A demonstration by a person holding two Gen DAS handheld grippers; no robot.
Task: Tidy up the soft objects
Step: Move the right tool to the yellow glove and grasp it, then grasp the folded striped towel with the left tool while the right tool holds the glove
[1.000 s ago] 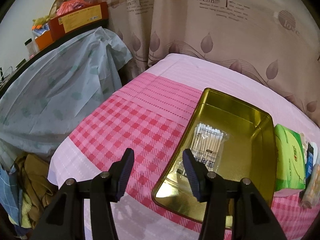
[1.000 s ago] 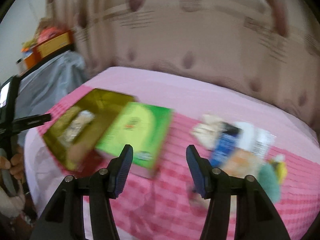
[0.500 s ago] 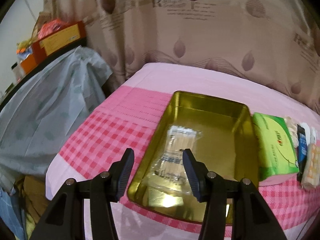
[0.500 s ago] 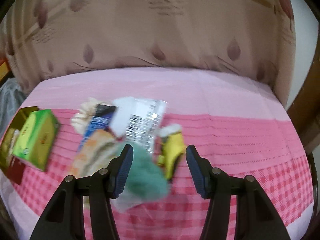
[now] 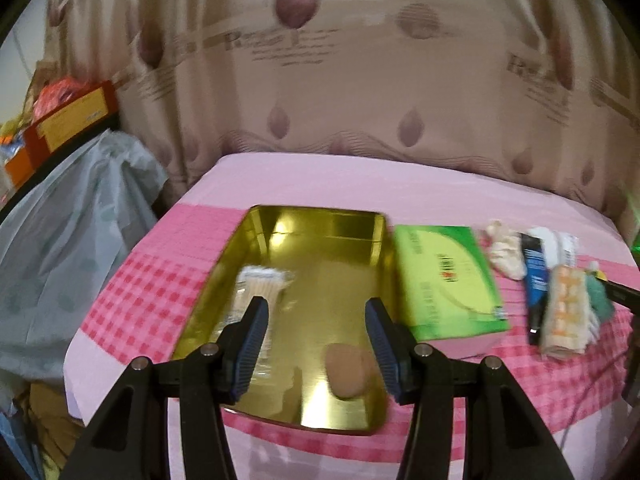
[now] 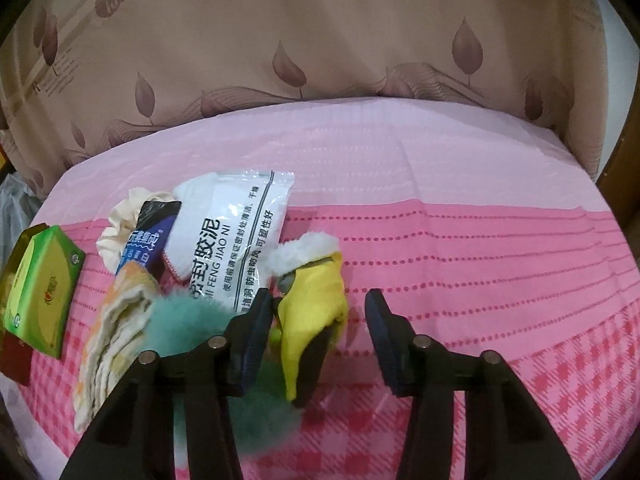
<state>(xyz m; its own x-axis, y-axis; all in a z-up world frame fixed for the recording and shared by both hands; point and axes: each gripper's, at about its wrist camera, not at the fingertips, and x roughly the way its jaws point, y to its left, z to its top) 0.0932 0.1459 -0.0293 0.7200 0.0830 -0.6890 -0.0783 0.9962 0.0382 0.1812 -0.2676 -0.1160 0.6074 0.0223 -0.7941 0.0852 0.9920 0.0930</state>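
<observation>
A gold metal tray [image 5: 256, 224] lies on the pink cloth and holds a pack of cotton swabs [image 5: 260, 284] and a brown oval pad [image 5: 347, 376]. My left gripper [image 5: 316, 344] is open above the tray's near end. A green tissue pack [image 5: 448, 280] lies right of the tray. My right gripper [image 6: 316, 336] is open around a yellow plush toy [image 6: 312, 304] with a white fluffy top; whether the fingers touch it is unclear. A teal fluffy item [image 6: 188, 320], a folded towel [image 6: 116, 332], a white sealed pouch [image 6: 236, 232], a blue tube [image 6: 148, 236] and a cream cloth [image 6: 116, 224] lie to its left.
A patterned curtain [image 5: 360, 80] hangs behind the table. A grey plastic sheet [image 5: 68, 232] covers furniture at the left, with orange boxes [image 5: 68, 116] above it. The pink checked cloth [image 6: 480, 280] stretches right of the toys. The table's front edge is close below both grippers.
My left gripper has swung right, now centred over the tray, and a brown pad shows in it. My right gripper has moved down and closer, its fingers now flanking the yellow plush toy.
</observation>
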